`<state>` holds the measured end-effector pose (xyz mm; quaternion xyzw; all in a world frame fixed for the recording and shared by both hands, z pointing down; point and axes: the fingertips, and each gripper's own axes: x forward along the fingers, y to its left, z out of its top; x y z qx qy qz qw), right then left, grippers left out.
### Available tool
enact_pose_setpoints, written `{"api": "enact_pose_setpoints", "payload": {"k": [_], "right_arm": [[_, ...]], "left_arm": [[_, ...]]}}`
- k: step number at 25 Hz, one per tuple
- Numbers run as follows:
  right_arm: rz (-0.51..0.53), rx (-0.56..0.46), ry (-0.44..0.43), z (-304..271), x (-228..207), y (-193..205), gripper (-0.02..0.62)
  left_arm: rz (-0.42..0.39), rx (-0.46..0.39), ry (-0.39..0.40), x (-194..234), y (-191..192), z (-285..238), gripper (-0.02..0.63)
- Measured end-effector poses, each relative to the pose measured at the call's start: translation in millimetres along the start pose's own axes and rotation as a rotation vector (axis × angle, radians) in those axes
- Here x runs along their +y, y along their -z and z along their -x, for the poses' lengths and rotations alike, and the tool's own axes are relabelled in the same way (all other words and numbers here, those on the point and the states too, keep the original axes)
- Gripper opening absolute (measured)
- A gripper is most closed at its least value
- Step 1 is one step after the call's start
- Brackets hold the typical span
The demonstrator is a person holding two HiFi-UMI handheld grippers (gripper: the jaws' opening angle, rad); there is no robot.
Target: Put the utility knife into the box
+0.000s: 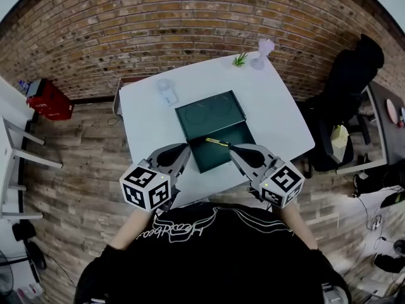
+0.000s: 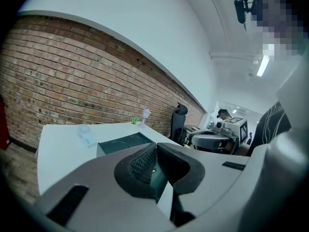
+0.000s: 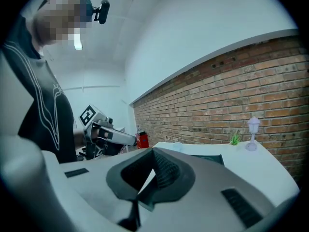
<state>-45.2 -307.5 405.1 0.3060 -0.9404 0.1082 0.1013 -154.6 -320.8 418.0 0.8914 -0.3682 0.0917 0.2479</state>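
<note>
Meanwhile hovering left gripper point(image 1: 186, 148) and right gripper point(image 1: 232, 147) over the near edge of the white table point(image 1: 147, 109), pressing both pairs of jaws together; leaving the yellow utility knife point(image 1: 217, 142) lying in the open dark green box point(image 1: 220, 159), just beside the right gripper's tips.

White table point(image 1: 278, 125) carries an open dark green box point(image 1: 215, 128), a clear plastic item point(image 1: 166, 92), a small green plant point(image 1: 240, 59) and a pale lamp figurine point(image 1: 264, 50).
</note>
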Motion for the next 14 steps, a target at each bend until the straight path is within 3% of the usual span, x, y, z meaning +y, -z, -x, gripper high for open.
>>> {"api": "enact_pose_setpoints", "payload": {"k": [14], "right_arm": [[-0.014,0.028,0.030,-2,-1,2,0.002]], "left_arm": [[0.003,0.032,0.055,1,8,-20,0.035]]}}
